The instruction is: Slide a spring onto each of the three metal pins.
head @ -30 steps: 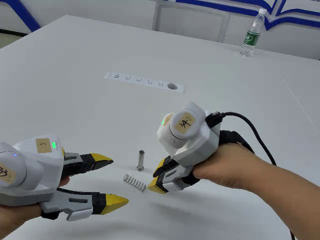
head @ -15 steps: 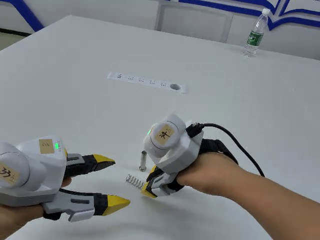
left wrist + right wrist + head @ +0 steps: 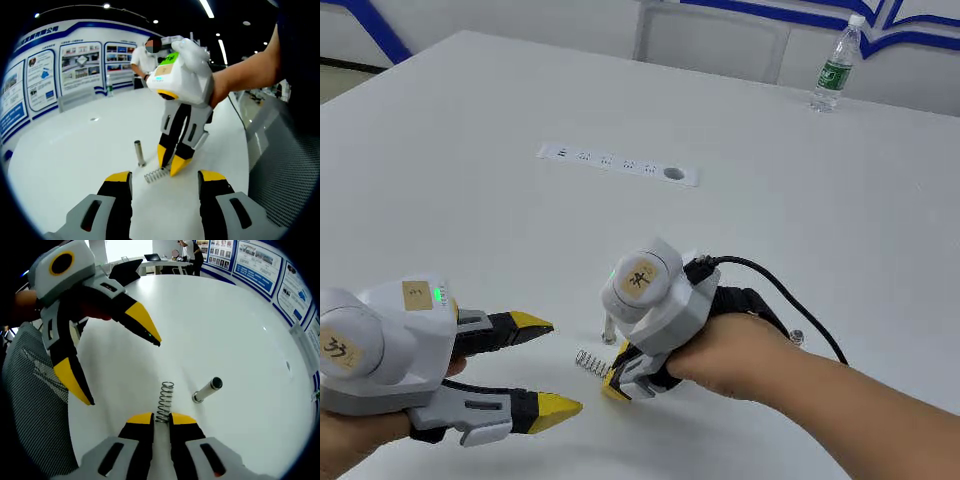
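Right tool nips the small steel coil spring, left tool gapes empty; next, surely, onto the grey metal pin at two o'clock.

A wide white table stands before blue-striped white walls, under ceiling strip lights

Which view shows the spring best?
Right gripper view: the spring lies straight ahead, coils distinct, near end pinched in the right gripper's jaws. Left gripper view shows it smaller, side-on. Head view has it partly hidden behind that gripper.
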The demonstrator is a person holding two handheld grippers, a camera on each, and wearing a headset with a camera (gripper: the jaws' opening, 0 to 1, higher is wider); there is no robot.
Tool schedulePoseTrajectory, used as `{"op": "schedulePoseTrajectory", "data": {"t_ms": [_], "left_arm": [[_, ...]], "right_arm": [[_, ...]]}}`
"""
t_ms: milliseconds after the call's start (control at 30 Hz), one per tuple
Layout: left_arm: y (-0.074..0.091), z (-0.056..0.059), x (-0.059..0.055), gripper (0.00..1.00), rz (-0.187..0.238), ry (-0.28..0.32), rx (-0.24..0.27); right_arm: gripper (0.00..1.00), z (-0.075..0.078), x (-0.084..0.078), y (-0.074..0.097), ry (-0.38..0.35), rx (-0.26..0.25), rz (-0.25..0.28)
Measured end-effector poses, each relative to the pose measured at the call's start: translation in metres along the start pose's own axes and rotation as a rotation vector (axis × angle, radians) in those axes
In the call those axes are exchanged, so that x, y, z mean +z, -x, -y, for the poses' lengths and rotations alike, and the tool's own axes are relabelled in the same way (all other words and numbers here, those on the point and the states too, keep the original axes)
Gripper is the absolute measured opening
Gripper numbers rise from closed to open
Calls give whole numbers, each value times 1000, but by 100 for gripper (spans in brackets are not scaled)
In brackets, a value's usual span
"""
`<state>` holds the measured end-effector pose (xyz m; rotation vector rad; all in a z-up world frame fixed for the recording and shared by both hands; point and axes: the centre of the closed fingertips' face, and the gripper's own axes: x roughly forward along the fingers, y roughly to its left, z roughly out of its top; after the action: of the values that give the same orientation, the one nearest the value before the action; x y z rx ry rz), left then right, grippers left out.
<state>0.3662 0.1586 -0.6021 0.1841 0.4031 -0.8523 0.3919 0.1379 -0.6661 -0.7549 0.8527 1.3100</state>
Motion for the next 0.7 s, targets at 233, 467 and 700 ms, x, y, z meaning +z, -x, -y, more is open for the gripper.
{"op": "schedulePoseTrajectory", "data": {"t_ms": [233, 467, 700], "left_arm": [[0, 1, 1, 54, -2, -4, -2], [0, 2, 1, 53, -5, -7, -3], [-3, 6, 2, 53, -8, -17, -15]], "right_arm": [[11, -1, -2, 1, -19, 5, -7], [11, -4, -13, 7, -16, 11, -20], [11, -9, -17, 18, 4, 20, -23]]}}
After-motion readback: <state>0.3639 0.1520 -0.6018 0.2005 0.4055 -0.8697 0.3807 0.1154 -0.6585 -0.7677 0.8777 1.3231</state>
